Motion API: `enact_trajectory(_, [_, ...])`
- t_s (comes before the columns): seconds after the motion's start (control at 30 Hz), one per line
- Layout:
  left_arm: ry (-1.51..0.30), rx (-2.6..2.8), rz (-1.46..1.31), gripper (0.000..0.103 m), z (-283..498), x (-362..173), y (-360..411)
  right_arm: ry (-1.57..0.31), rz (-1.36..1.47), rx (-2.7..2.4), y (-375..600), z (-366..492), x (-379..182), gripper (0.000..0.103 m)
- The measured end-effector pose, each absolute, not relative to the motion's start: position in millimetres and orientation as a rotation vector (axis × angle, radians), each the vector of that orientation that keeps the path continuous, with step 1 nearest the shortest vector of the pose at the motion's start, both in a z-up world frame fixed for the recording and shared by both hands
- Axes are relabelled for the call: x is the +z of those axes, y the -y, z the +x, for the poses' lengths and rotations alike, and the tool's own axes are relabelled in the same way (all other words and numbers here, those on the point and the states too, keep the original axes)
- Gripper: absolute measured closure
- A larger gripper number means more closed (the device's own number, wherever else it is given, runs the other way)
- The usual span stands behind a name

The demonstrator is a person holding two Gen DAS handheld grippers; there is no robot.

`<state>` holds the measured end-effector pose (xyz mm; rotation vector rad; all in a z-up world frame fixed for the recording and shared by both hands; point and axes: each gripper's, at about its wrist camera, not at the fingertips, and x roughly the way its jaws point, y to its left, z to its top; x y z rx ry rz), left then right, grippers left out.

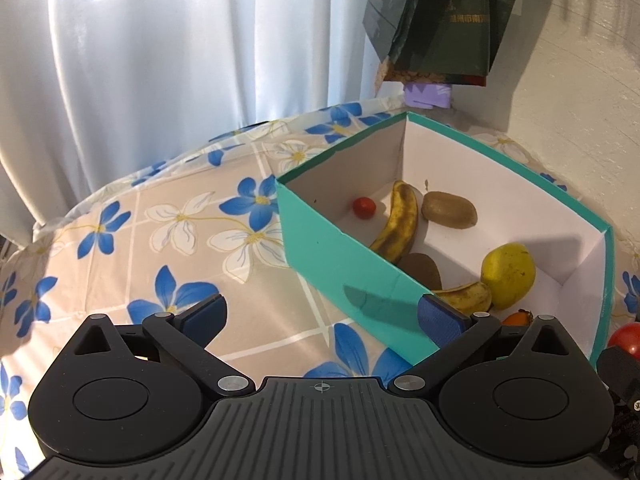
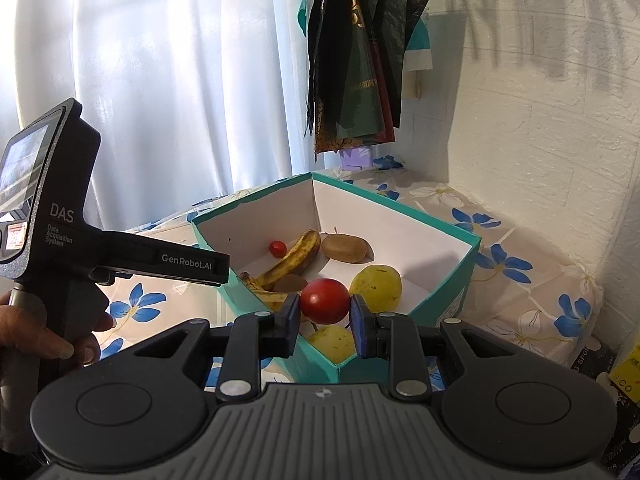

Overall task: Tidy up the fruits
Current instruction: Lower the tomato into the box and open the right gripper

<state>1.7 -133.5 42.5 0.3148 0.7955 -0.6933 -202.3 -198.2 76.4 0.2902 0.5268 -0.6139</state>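
Note:
A teal box (image 1: 340,264) with white inside walls stands on the flowered tablecloth. It holds two bananas (image 1: 398,222), two kiwis (image 1: 450,210), a small red tomato (image 1: 363,207), a yellow-green pear (image 1: 508,274) and an orange fruit (image 1: 518,316). My left gripper (image 1: 320,316) is open and empty, its right finger by the box's near wall. My right gripper (image 2: 325,320) is shut on a red tomato (image 2: 325,301) above the box's near corner (image 2: 336,368). The tomato also shows at the right edge of the left wrist view (image 1: 624,340).
A white curtain (image 1: 180,40) hangs behind the table. Dark bags (image 2: 356,52) hang by a white brick wall (image 2: 540,120). The flowered table (image 1: 140,240) extends left of the box. The left gripper's handle and the hand (image 2: 52,240) are at the left of the right wrist view.

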Motion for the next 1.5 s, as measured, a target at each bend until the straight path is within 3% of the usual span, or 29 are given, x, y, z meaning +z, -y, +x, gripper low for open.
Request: enact_trajectory(1.5, [-0.83, -0.637, 0.345, 0.0, 3, 34, 124, -0.635, 0.267, -0.613, 244, -143, 46, 0.077])
